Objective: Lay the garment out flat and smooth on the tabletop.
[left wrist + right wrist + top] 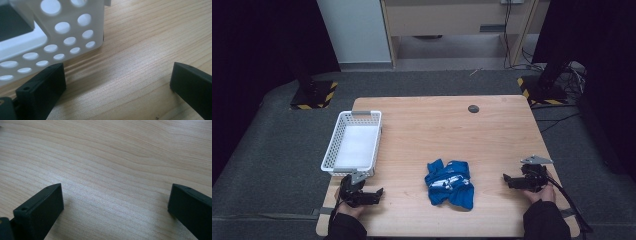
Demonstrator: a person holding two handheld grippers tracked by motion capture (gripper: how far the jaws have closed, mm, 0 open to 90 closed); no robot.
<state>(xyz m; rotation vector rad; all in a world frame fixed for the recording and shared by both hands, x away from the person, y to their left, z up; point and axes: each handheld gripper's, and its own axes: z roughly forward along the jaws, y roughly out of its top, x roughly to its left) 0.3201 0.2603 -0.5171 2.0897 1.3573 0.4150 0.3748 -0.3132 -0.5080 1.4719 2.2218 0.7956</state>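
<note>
A crumpled blue cloth with white print lies on the wooden table, near its front edge and between both hands. A white perforated basket stands at the table's left side, with nothing in it. My left gripper rests low at the front left, just in front of the basket, its jaws wide apart over bare wood. The basket's corner fills the upper left of the left gripper view. My right gripper rests at the front right, open over bare wood, right of the cloth.
A small dark round disc sits in the table near its far edge. Beyond the table lie grey floor mats, black stands with yellow-black striped bases, cables at the far right and a pale cabinet.
</note>
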